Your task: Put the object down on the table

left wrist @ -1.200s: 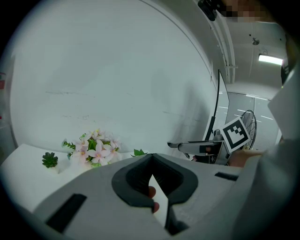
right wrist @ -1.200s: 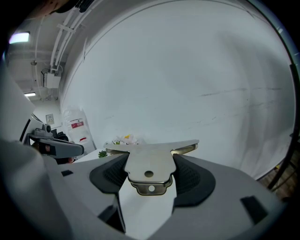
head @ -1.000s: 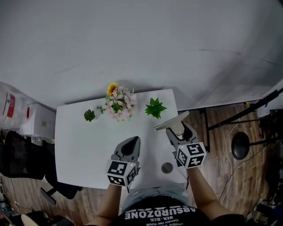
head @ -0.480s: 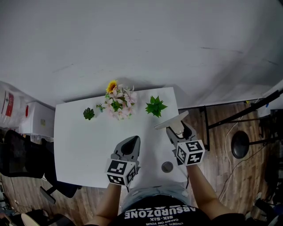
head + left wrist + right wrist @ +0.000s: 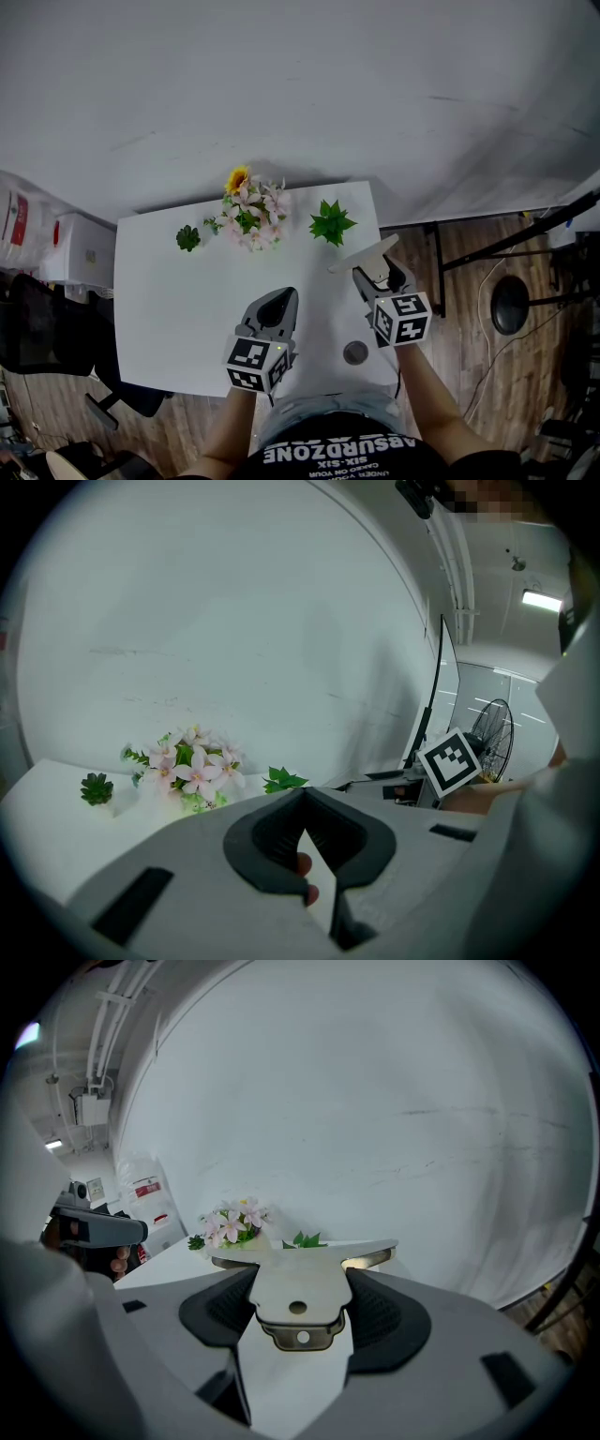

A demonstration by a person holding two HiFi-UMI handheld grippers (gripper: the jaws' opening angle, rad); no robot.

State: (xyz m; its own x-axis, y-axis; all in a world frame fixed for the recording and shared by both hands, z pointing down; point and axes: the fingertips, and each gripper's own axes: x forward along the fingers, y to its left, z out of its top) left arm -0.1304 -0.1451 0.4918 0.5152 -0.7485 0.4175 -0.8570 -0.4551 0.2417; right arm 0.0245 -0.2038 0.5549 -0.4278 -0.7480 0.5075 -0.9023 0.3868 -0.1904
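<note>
**Metal, flat, pale grey: one tool held above a white table**

Item. A flat metal tool (image 5: 361, 254), with a wide crossbar at its far end and a holed tab at the near end. It is clamped by the tab in the right gripper (image 5: 373, 273). The right gripper view shows both jaws pressed against the tab's edges, open only as far as its width. The crossbar sticks out ahead of the jaws.

Location. The tool sits over the near right part of the table (image 5: 155, 309), close to the right edge and apparently clear of the surface. A green leafy plant (image 5: 330, 225) stands beyond it, and a small dark disc (image 5: 355, 352) lies nearer the person.

Other hand. The left gripper (image 5: 278, 305) hangs over the table's near middle with its jaw tips together and nothing between them.

Also present. A flower bunch (image 5: 251, 214) and a small dark-green plant (image 5: 188, 239) stand along the far side, well apart from both grippers.

Handling note. The step in hand looks like the lowering.
- Bring the tool down level over bare white surface, short of the leafy plant and inboard of the edge.
- Let the crossbar touch first.
- Part the jaws only once the tool rests flat, so it neither drops nor slides off the side.
</note>
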